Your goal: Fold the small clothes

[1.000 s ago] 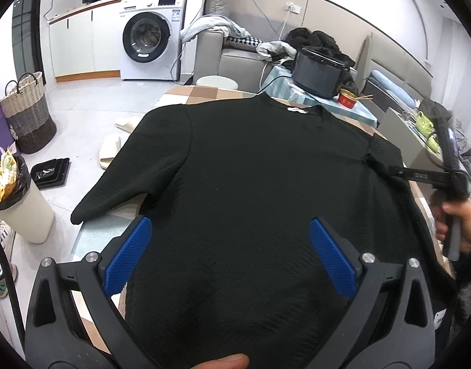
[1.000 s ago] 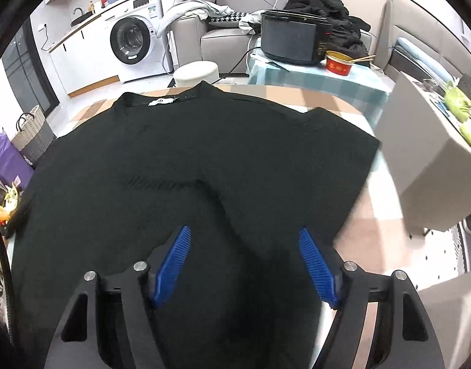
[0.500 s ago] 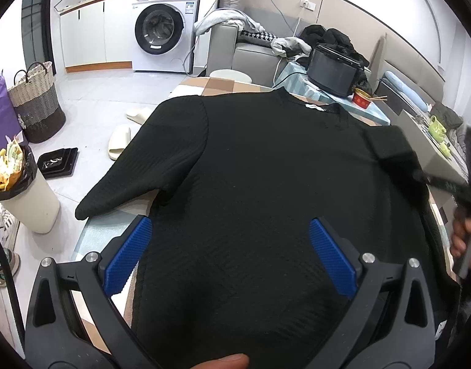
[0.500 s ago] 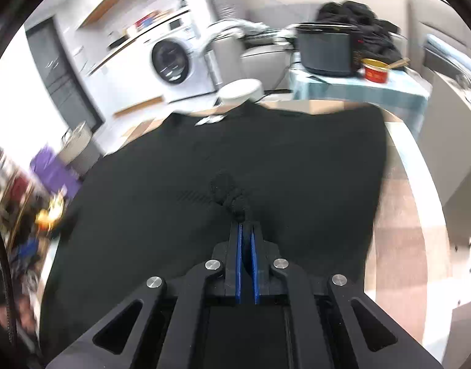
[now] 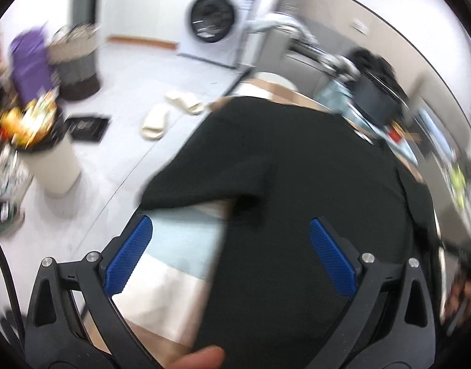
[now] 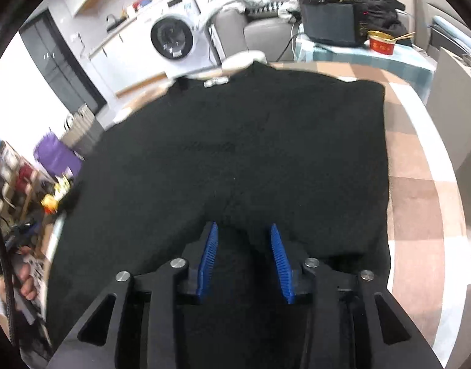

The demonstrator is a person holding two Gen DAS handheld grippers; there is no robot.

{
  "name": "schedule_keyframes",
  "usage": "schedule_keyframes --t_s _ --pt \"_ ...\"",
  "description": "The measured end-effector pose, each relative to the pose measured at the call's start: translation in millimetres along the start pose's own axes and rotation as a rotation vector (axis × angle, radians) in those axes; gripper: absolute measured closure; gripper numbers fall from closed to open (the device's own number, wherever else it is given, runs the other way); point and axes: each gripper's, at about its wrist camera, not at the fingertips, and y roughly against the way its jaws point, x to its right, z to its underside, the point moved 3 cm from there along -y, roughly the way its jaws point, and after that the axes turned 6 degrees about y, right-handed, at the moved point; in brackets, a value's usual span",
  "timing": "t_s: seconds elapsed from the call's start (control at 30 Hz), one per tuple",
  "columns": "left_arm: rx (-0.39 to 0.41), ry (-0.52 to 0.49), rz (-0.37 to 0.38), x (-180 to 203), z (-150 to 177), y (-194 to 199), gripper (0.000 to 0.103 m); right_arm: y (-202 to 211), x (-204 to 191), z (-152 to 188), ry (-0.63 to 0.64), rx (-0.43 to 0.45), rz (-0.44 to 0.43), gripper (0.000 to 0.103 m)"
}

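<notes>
Honestly, the main risk we see is the folded-in sleeve springing back: the right gripper [image 6: 244, 256] has just been opening, its jaws now partly apart with black fabric bunched between the pads but not pinched, so if it pulls away dragging the knit, the fold comes undone. Second risk: the left gripper [image 5: 232, 258], jaws wide apart and holding nothing, hangs over the sweater's [image 6: 235, 153] left side edge, half over bare counter [image 5: 174, 246]; closing there could catch only one layer or miss the sleeve [image 5: 210, 166] and skew the fold. The left view is blurred, so we can't tell whether its pads touch the cloth. The sweater is a black textured knit, lying flat on the checked counter, collar with a small white label [image 6: 216, 81] at the far end, hem towards us. Its right side looks straight; the left sleeve lies spread out towards the counter edge.
</notes>
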Motion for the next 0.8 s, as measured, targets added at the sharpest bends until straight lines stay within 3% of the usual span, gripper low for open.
schedule_keyframes --t_s 0.1,0.2,0.37,0.53,0.63,0.7,0.8 --pt "-0.017 0.147 -0.022 -39.9 -18.3 -15.2 0.017 15.7 -4.4 3.7 -0.023 0.036 -0.007 0.059" --pt "-0.052 0.25 0.007 -68.9 -32.2 -33.7 0.021 28.0 -7.4 8.7 -0.038 0.049 -0.014 0.057" --pt "-0.124 0.288 0.021 -88.9 -43.0 -70.2 0.025 38.1 -7.4 15.8 -0.056 0.049 0.0 0.057" --pt "-0.197 0.309 0.055 -95.6 -47.6 -110.3 0.036 42.8 -1.0 17.7 -0.079 0.055 0.022 0.057" --pt "-0.2 0.328 0.121 -95.9 -52.0 -123.7 0.057 43.4 0.6 18.8 -0.087 0.053 0.029 0.057" --pt "-0.185 0.321 0.152 -91.3 -56.4 -126.0 0.08 42.8 2.4 19.2 -0.094 0.049 0.032 0.057" --pt "-0.132 0.28 0.119 -82.3 -62.7 -121.0 0.089 44.1 4.5 19.5 -0.105 0.053 0.032 0.057"
